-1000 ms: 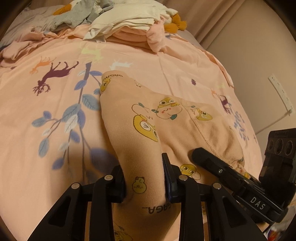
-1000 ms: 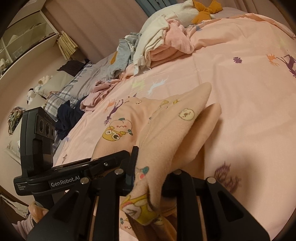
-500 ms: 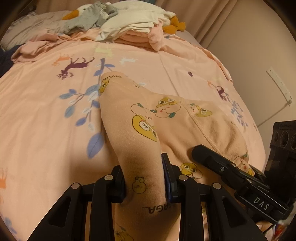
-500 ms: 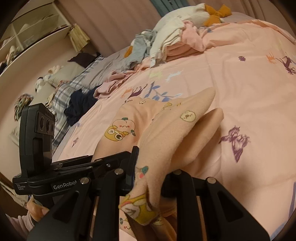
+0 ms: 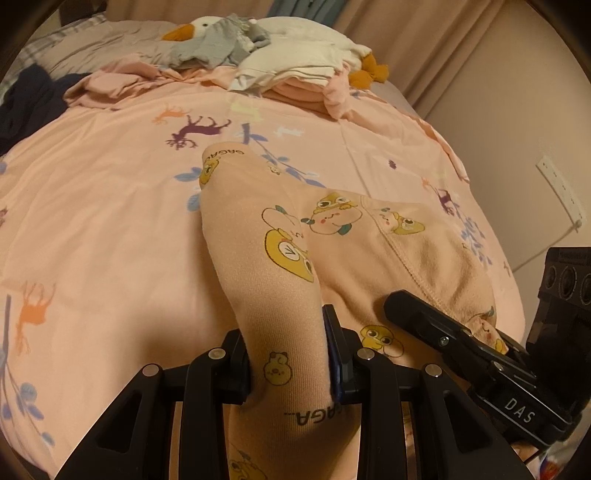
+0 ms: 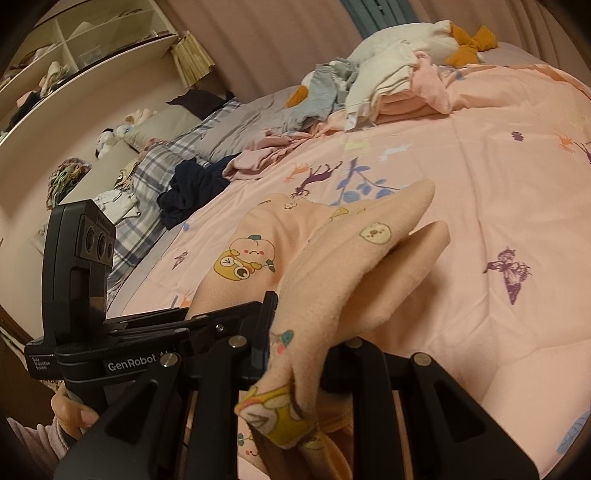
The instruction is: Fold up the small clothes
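Both jaw pairs pinching the peach cartoon-print garment (image 5: 258, 258): left gripper (image 5: 291, 362) clamps one edge, right gripper (image 6: 295, 347) the other, cloth draped forward onto the pink duvet (image 5: 92, 229), long axis running away from both cameras toward the clothes pile (image 5: 295, 70)

A home bedroom: bed (image 5: 110, 229) with printed duvet, plush goose (image 5: 207, 33)
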Demonstrator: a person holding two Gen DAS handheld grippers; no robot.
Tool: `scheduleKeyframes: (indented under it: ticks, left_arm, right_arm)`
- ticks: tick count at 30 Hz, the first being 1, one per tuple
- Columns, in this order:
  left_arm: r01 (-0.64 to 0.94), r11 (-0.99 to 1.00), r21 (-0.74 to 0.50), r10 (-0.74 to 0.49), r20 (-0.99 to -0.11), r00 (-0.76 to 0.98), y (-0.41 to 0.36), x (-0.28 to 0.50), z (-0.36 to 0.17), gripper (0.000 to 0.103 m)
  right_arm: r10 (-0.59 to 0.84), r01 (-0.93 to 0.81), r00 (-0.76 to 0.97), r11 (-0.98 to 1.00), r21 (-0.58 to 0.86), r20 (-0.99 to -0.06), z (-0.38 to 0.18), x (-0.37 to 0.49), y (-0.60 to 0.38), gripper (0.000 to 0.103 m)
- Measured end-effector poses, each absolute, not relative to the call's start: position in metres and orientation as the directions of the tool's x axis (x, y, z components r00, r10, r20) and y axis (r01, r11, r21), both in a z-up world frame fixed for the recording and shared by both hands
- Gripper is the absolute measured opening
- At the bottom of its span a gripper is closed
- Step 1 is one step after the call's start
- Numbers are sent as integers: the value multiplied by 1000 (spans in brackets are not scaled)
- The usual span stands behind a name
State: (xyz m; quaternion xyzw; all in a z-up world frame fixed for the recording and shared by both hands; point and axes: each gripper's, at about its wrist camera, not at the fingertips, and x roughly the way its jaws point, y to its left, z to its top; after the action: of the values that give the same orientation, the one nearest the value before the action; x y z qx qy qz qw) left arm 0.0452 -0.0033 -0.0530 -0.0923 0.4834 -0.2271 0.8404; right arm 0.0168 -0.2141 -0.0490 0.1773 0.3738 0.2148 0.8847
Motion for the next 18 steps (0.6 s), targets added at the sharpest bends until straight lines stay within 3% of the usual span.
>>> scheduleKeyframes:
  ticks: [18]
  left_arm:
    - [251, 882, -399, -471, -768, 434, 24, 50, -56, 30]
  right_arm:
    - [524, -287, 596, 847, 447, -609, -47, 30, -186, 20]
